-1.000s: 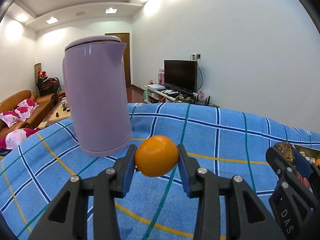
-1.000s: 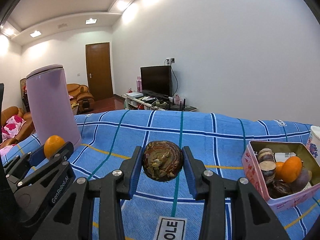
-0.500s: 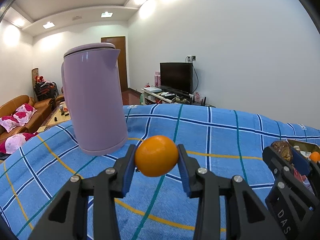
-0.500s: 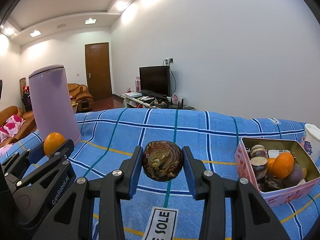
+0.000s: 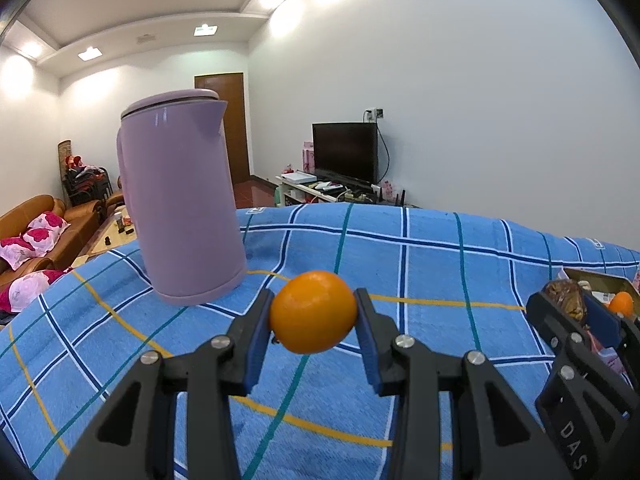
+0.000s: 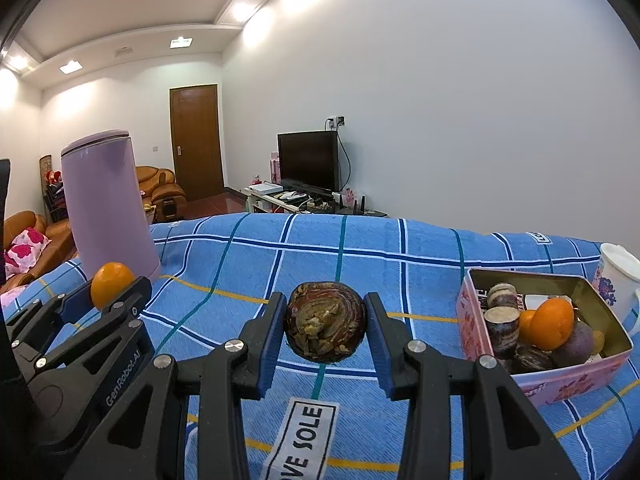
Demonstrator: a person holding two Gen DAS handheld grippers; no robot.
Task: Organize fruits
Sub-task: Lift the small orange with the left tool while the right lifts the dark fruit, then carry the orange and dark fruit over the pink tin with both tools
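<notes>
1. Purple kettle (image 5: 182, 204) upright at left on blue checked cloth (image 5: 420, 256) covering the table.
2. Left gripper (image 5: 313, 317): jaws clamped on an orange (image 5: 313, 312), held above the cloth.
3. Right gripper (image 6: 325, 322): jaws clamped on a brown mottled fruit (image 6: 325, 322), also aloft.
4. Pink tin (image 6: 472, 320) at right holds assorted fruit; white mug (image 6: 616, 276) just beyond.
</notes>
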